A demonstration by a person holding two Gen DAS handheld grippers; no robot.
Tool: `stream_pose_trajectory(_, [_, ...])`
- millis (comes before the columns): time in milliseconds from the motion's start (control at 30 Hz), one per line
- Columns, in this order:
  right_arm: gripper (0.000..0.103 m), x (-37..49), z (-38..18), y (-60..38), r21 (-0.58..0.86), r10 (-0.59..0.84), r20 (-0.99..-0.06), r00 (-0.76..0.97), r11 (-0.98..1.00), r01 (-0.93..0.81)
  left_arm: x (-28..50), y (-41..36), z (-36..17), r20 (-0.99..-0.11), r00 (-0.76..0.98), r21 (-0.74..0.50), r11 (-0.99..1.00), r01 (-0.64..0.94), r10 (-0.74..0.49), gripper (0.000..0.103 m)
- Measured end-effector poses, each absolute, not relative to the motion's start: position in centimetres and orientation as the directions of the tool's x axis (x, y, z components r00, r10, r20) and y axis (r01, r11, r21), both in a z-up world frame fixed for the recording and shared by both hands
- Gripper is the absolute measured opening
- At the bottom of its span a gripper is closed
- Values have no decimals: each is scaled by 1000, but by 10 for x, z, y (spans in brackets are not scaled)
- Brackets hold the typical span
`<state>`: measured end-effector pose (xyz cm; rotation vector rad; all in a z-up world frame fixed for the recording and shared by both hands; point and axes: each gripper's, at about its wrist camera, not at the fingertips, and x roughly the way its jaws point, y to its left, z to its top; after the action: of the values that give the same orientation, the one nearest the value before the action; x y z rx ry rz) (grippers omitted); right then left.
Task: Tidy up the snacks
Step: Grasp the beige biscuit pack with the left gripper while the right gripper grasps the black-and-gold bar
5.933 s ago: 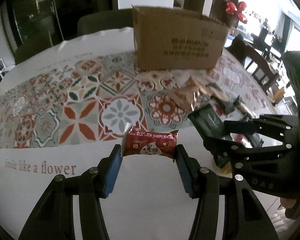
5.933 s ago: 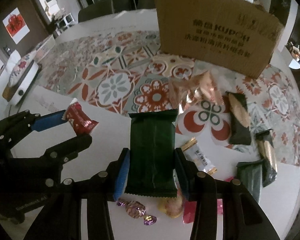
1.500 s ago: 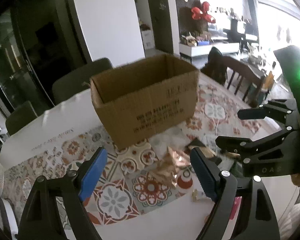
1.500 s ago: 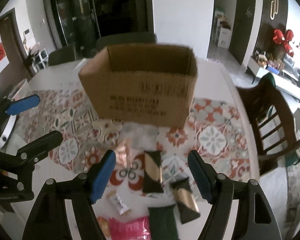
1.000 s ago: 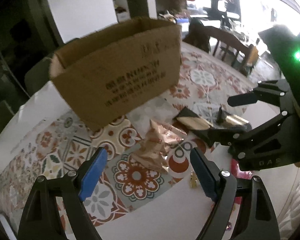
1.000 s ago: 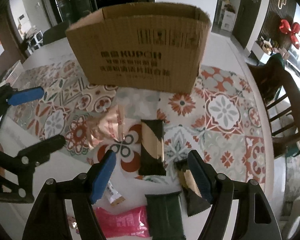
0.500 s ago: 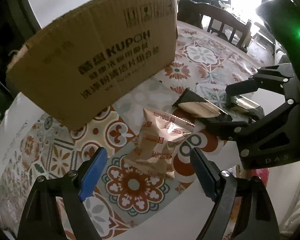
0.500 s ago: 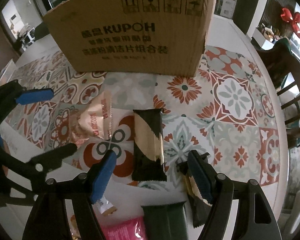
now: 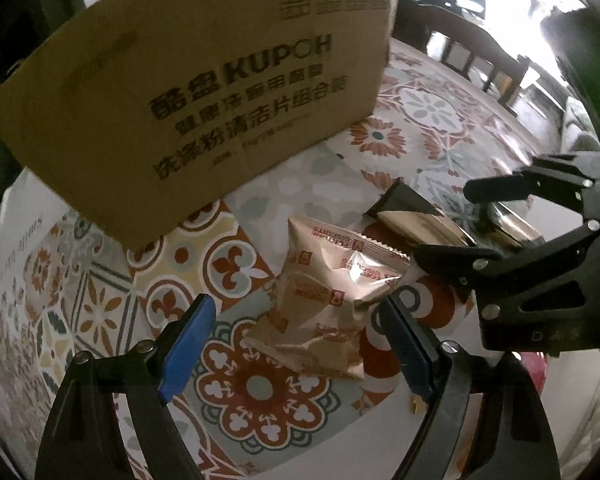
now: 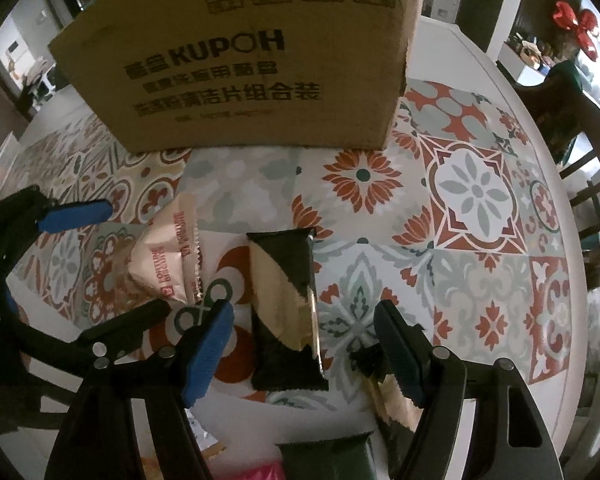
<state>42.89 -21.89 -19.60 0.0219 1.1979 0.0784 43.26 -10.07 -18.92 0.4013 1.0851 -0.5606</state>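
Left gripper [image 9: 296, 336] jaws gaping, ribbed blue pads either side of a crinkly rose-gold foil pouch [image 9: 332, 292] lying on the tablecloth. Right gripper [image 10: 304, 344] jaws have just been closing but sit wide around a glossy black-and-gold bar wrapper [image 10: 286, 308], not gripping. Matte corrugated cardboard box [image 10: 236, 52] stands behind on the tile-print tablecloth [image 10: 476, 196].

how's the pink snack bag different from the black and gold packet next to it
The pink snack bag is pale, puffy and crumpled; the black and gold packet is dark, flat and smooth. The bag lies between the left gripper's open jaws, the packet between the right gripper's. Both rest unheld on the patterned tablecloth.
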Motion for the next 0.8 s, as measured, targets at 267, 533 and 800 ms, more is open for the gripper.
stream_pose_trajectory(267, [62,429,-204,-210,33,57,-934,353,997,-72,437,-91,-192,-919,330,-14,855,518,-215,71])
stream_pose_trajectory(533, [33,427,-202,-205,21,53,-928,370,996,-89,436,-86,-196,-923,312,-75,899,431,-227,41])
stream_pose_trajectory(800, [33,424,-196,-212,66,88,-923,375,995,-70,426,-82,-189,-914,322,-109,916,387,-245,36])
